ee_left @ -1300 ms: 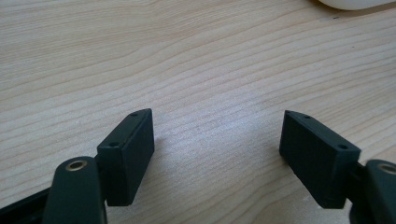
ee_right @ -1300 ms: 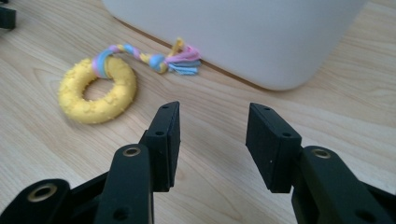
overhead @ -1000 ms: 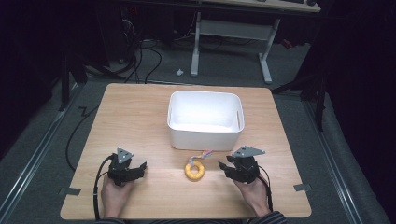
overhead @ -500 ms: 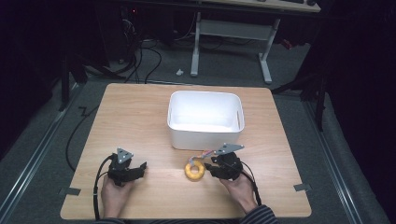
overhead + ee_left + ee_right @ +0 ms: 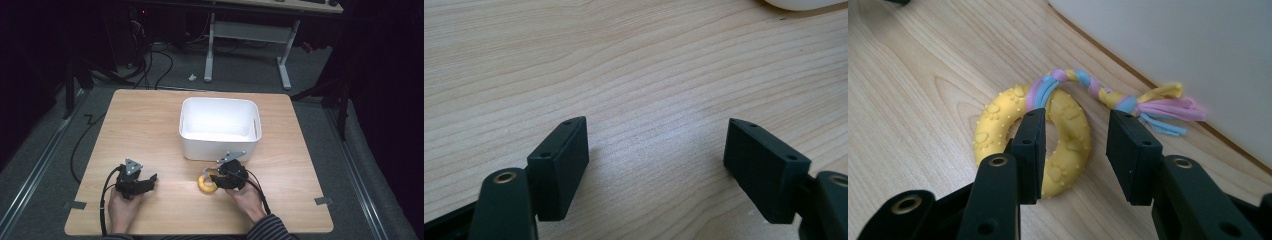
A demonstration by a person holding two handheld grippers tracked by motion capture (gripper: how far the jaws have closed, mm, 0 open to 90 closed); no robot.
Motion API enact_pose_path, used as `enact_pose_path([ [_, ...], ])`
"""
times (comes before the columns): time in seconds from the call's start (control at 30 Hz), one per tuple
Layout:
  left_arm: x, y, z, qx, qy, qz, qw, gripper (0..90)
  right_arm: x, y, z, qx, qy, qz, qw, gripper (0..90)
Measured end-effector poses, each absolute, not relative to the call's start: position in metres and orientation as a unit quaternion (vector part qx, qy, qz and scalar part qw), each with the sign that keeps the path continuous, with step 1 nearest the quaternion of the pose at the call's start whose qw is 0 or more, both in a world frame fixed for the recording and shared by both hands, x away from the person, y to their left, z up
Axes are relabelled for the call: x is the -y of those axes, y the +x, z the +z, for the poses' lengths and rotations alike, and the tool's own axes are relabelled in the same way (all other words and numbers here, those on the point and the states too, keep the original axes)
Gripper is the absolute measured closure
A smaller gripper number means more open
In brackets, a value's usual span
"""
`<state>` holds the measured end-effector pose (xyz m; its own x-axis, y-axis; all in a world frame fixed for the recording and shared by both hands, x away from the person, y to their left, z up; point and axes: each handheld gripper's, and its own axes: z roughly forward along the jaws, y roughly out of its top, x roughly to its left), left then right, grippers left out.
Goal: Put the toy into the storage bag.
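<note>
Left gripper [image 5: 145,180] sat on the wooden table [image 5: 150,125] near the front left, jaws spread wide with nothing but bare wood between them. Moving right, the yellow ring toy [image 5: 1013,135] with its braided rope tail [image 5: 1128,100] lay flat on the table just in front of the white bin [image 5: 220,142]. Right gripper [image 5: 216,175] was right on it, one jaw poked into the ring's hole, the other outside. Jaws had just been closing around the ring's side, but a gap showed, so not quite pinching.
</note>
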<state>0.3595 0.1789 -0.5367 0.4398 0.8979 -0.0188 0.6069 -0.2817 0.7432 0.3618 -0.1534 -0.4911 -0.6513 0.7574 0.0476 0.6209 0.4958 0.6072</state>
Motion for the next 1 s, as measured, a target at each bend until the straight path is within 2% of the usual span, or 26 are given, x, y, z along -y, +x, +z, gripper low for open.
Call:
enact_pose_path([
  [0.63, -0.179, 0.359, -0.537, -0.486, 0.773, 0.207, 0.351, 25.9, 0.14, 0.371, -0.505, -0.876, 0.399, 0.25, 0.106, 59.4],
  [0.73, -0.179, 0.36, -0.537, -0.487, 0.773, 0.206, 0.352, 25.8, 0.137, 0.372, -0.507, -0.878, 0.395, 0.247, 0.107, 63.6],
  [1.0, -0.18, 0.36, -0.537, -0.487, 0.773, 0.205, 0.352, 26.2, 0.135, 0.37, -0.507, -0.883, 0.382, 0.247, 0.117, 66.0],
])
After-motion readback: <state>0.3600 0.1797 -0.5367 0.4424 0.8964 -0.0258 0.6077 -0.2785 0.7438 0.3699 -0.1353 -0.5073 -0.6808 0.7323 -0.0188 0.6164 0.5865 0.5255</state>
